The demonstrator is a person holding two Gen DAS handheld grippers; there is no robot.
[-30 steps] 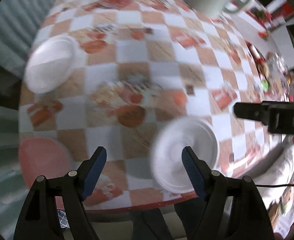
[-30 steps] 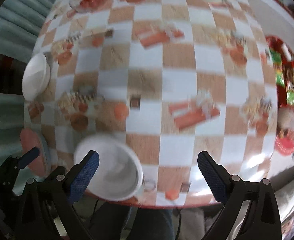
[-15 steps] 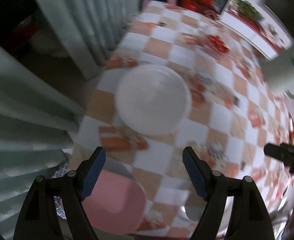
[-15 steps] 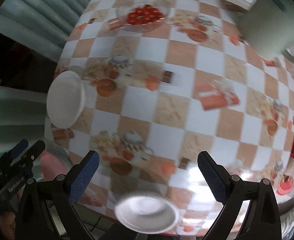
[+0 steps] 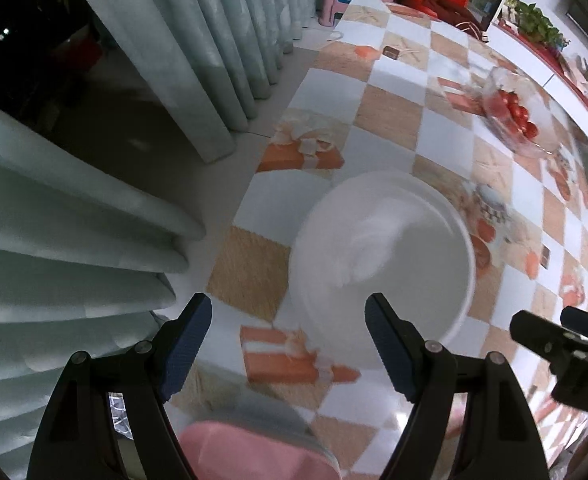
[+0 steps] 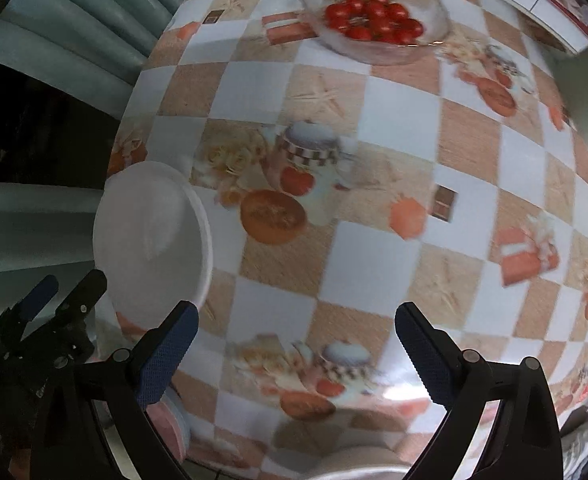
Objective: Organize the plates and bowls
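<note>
Seen from the left wrist, the left gripper (image 5: 285, 332) hangs above the bench (image 5: 446, 140), its blue-padded fingers (image 5: 185, 332) spread wide with nothing between them; a white bowl (image 5: 382, 268) sits on the checked cloth close to the bench's curtain-side edge, just past the fingertips and untouched by them. A pink plate (image 5: 249, 452) lies at the near edge beneath the gripper, partly hidden by its frame, while a glass bowl of tomatoes (image 5: 514, 112) stands well apart toward the far end. A grey-green curtain (image 5: 93, 220) hangs along the bench's side, and the black tips of the right gripper (image 5: 558, 340) enter from the right margin. Seen from the right wrist, the right gripper (image 6: 294, 348) points down over the middle of the bench (image 6: 394, 120), fingers (image 6: 165, 352) equally spread and empty; the white bowl (image 6: 153, 236) rests at the curtain-side edge, the left gripper (image 6: 59, 298) just beside it, clear of the rim. The pink plate (image 6: 169, 424) shows only as a sliver behind the left finger, and the glass bowl of tomatoes (image 6: 374, 16) sits near the far edge.
</note>
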